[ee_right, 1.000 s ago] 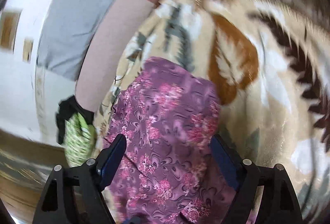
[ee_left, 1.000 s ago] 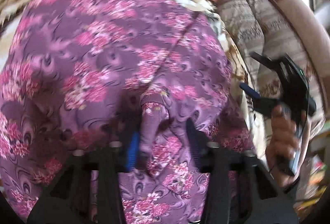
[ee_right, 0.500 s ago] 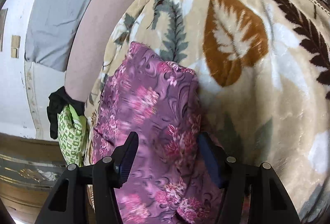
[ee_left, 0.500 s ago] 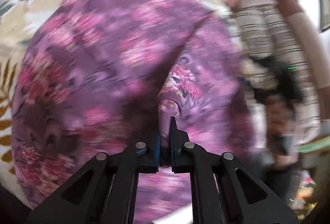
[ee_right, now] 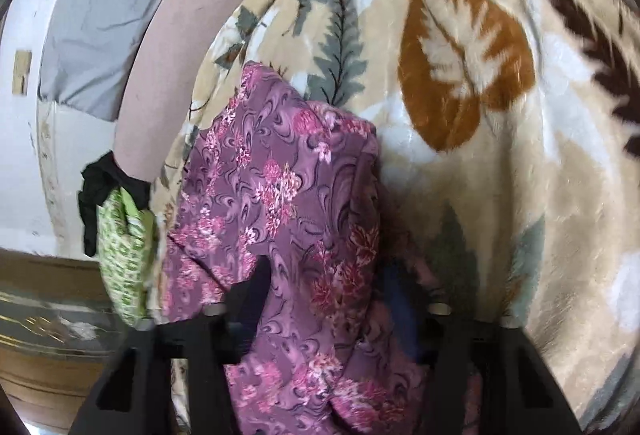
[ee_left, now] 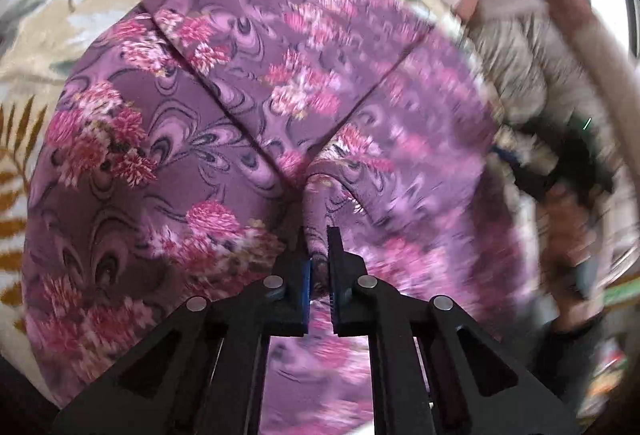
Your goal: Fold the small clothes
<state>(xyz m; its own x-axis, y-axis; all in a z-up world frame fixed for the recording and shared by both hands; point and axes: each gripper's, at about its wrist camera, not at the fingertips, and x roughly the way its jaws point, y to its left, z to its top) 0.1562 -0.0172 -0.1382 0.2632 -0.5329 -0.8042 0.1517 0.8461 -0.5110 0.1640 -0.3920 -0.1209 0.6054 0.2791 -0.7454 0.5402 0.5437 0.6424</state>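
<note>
Garment: my purple floral cloth [ee_left: 224,139] is thin and soft, printed with pink flower clusters and dark swirls. It lies spread on the blanket, one layer folded over another with a straight crease running across it. In the right wrist view the same cloth [ee_right: 280,203] lies near the blanket's left edge, draping toward me in loose folds.

Left gripper: my left gripper [ee_left: 318,263] is pressed together on a raised ridge of the cloth, the fabric pinched between the blue-lined pads.

Right gripper: my right gripper [ee_right: 324,299] is closing, with a thick bunch of the cloth between its fingers. The fingers are blurred and partly covered by fabric, so I cannot tell whether the pads press on it yet.

Blanket: a plush, fuzzy beige blanket [ee_right: 500,195] with large brown, grey-green and white leaf shapes carries the cloth.

Other cloth: a green-and-white patterned piece [ee_right: 124,255] with a black piece above it hangs just beyond the blanket's left edge.

Person: my right hand [ee_left: 568,219], blurred, shows off the cloth's right side in the left wrist view.
</note>
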